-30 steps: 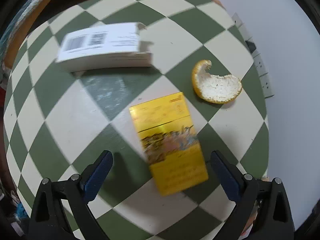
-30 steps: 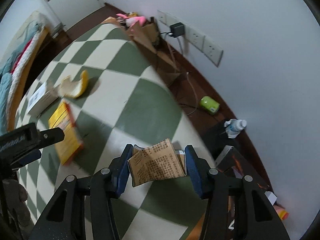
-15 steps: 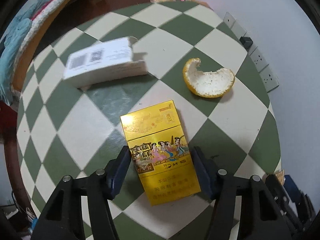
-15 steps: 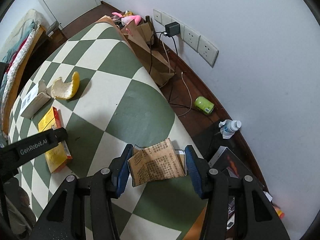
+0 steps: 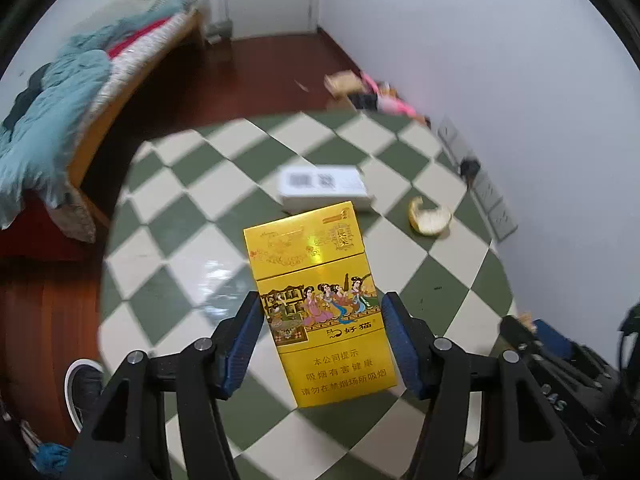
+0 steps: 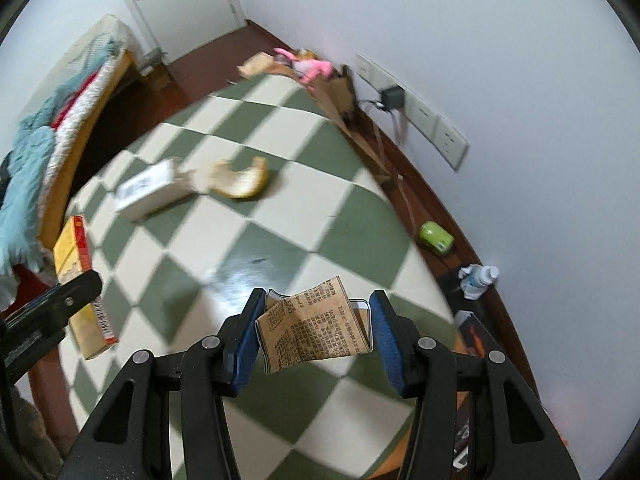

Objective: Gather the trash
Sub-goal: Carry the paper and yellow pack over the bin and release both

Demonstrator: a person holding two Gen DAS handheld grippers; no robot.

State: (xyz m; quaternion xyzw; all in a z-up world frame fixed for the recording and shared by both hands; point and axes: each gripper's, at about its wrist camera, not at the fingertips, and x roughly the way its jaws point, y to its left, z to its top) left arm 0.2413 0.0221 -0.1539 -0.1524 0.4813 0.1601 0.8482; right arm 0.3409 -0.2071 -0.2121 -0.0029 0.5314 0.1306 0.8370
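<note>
My left gripper (image 5: 320,340) is shut on a yellow cigarette pack (image 5: 316,300) and holds it lifted above the green-and-cream checkered table (image 5: 192,240). The pack also shows at the left of the right wrist view (image 6: 80,280). My right gripper (image 6: 314,332) is shut on a crumpled brown printed paper wrapper (image 6: 316,330), held above the table's near edge. A white box (image 5: 324,188) with a barcode and an orange peel (image 5: 430,220) lie on the table beyond the pack; both also show in the right wrist view, the box (image 6: 148,192) and the peel (image 6: 240,180).
A bed (image 5: 60,120) with blue bedding stands to the left. A brown paper bag (image 6: 336,92) with pink things stands by the wall past the table. On the floor at the right lie a green can (image 6: 436,238) and a small bottle (image 6: 478,276). Wall sockets (image 6: 424,116) line the right wall.
My left gripper closed on the yellow pack and lifted it off the table, tilting the view up toward the room. My right gripper kept its hold on the wrapper and shifted slightly.
</note>
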